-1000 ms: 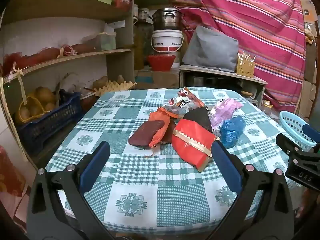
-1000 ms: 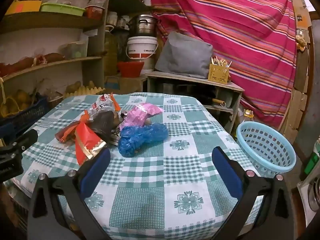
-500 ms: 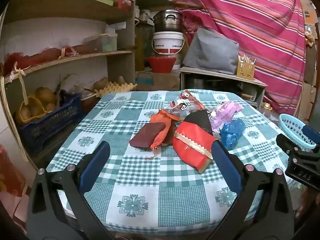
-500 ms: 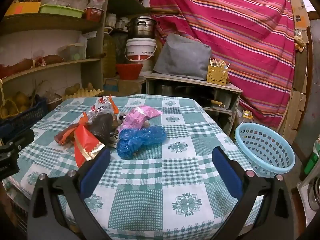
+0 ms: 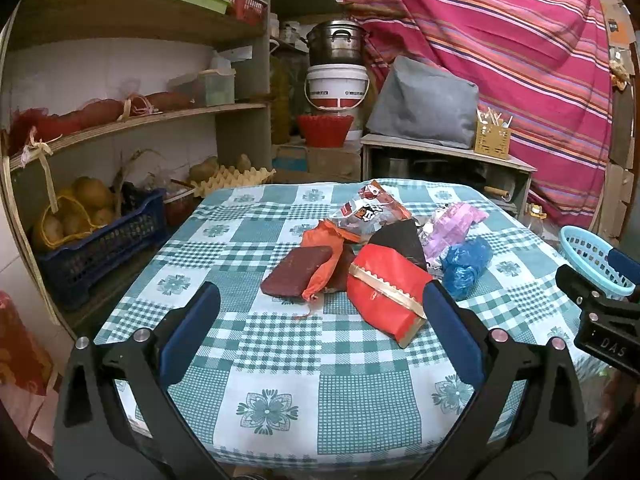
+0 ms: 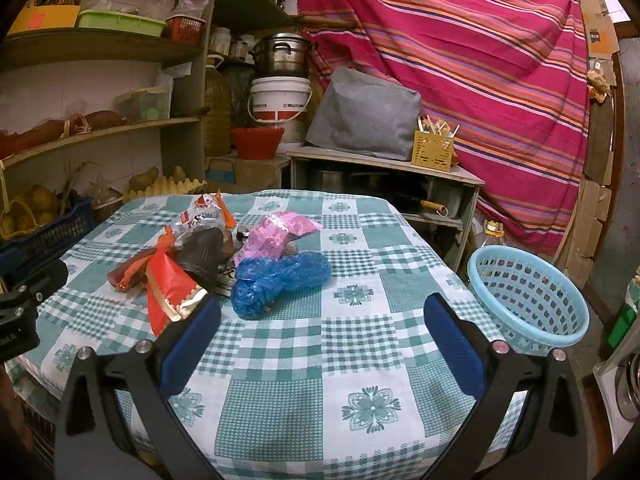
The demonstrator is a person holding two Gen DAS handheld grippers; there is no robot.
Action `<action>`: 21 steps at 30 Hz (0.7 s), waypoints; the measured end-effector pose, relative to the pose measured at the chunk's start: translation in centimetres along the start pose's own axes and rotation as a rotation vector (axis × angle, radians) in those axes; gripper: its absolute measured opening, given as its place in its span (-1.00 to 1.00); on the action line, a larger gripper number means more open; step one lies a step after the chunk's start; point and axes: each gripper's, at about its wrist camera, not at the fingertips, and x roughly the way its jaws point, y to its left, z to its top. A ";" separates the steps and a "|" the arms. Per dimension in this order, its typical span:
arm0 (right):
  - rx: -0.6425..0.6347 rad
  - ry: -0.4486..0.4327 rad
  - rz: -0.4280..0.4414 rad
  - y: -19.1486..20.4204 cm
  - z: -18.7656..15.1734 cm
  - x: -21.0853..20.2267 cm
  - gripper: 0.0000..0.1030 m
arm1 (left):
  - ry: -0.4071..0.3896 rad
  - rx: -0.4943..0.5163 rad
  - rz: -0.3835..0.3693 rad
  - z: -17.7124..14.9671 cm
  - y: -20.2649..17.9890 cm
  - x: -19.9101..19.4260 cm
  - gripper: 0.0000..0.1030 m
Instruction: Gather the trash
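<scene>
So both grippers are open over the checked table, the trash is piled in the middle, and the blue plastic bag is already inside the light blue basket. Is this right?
Not quite. The blue plastic bag still lies on the table beside the pile, as the right wrist view shows; the light blue basket stands off the table's right edge. Both grippers, left and right, are open.

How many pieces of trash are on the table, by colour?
Red bag: 1
Orange bag: 1
Maroon packet: 1
Black bag: 1
Pink bag: 1
Blue bag: 1
Clear printed wrapper: 1
Total: 7 that I can see in the pile.
</scene>
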 end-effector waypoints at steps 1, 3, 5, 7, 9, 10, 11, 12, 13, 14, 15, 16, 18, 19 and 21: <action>0.001 0.002 0.001 -0.1 0.1 0.0 0.92 | 0.000 0.000 0.000 0.0 0.0 0.0 0.90; 0.002 0.005 0.002 -0.1 0.0 0.0 0.92 | -0.001 -0.001 -0.001 0.0 0.0 0.0 0.90; -0.001 0.003 0.001 -0.1 0.0 0.0 0.93 | -0.001 0.000 0.000 0.0 0.0 0.0 0.90; -0.003 0.001 0.000 0.0 0.0 0.0 0.93 | -0.002 0.002 0.000 0.0 0.0 0.0 0.90; -0.002 0.003 -0.001 -0.1 0.0 0.1 0.93 | -0.002 0.000 0.001 0.0 0.0 0.0 0.90; 0.000 0.005 0.000 -0.2 0.0 0.2 0.93 | -0.001 0.000 0.001 0.0 -0.1 0.0 0.90; 0.001 0.007 0.000 -0.3 0.0 0.3 0.92 | -0.002 0.002 0.003 0.0 0.0 0.0 0.90; 0.001 0.008 -0.001 -0.4 -0.1 0.3 0.93 | -0.001 0.001 0.004 0.0 0.0 0.0 0.90; 0.000 0.008 -0.002 -0.5 -0.1 0.3 0.92 | -0.001 -0.001 0.002 0.0 0.0 0.0 0.90; 0.000 0.007 -0.001 -0.5 -0.1 0.3 0.92 | -0.001 -0.001 0.001 0.0 0.0 0.0 0.90; 0.001 0.006 0.000 -0.5 -0.1 0.3 0.92 | -0.001 -0.001 0.001 0.0 0.0 0.0 0.90; 0.001 0.007 -0.001 -0.5 0.0 0.3 0.92 | -0.001 0.000 0.002 0.0 0.0 0.0 0.90; 0.001 0.008 -0.001 -0.6 0.0 0.3 0.93 | -0.001 0.000 0.002 0.0 0.0 0.0 0.90; 0.003 0.009 -0.001 -0.7 -0.1 0.4 0.93 | -0.001 0.000 0.001 0.0 0.0 0.0 0.90; 0.002 0.008 -0.001 -0.6 0.0 0.4 0.92 | -0.001 0.001 0.002 0.0 -0.1 0.0 0.90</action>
